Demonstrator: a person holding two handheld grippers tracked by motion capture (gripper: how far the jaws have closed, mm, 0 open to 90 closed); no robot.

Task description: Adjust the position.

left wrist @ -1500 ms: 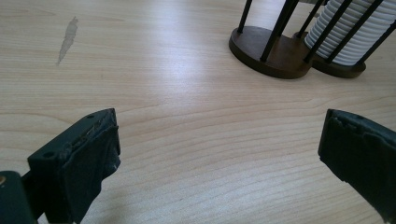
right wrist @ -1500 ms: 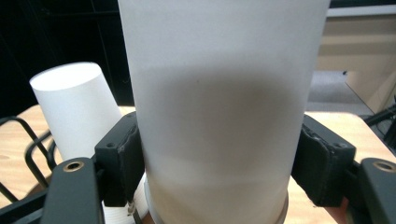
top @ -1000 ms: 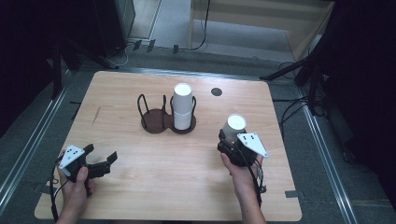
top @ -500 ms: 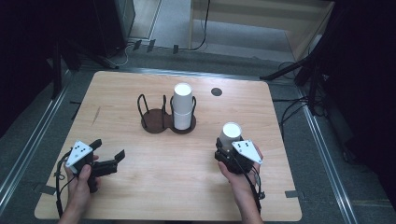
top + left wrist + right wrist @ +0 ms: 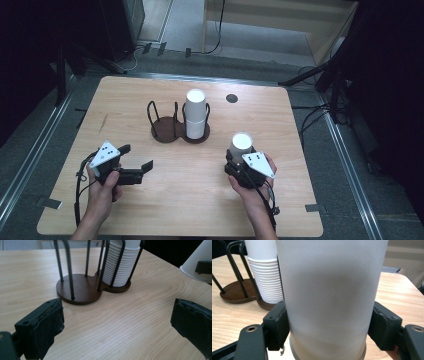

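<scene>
Desk (image 5: pixel 165 210): pale wood, carrying everything below.
Rack (image 5: pixel 167 131): dark two-ring stand at desk centre, cup stack (image 5: pixel 196 114) in its right ring.
Right tool (image 5: pixel 239 159): clenched around a white cup (image 5: pixel 242 143), near the rack's right.
Left tool (image 5: pixel 136 165): released, jaws spread wide, above the desk's left.

No readable text, label, brand or number anywhere. Cups (image 5: pixel 195 114) plain white, no print. Grey plates on the grippers carry only a few dark dots, no characters.
</scene>
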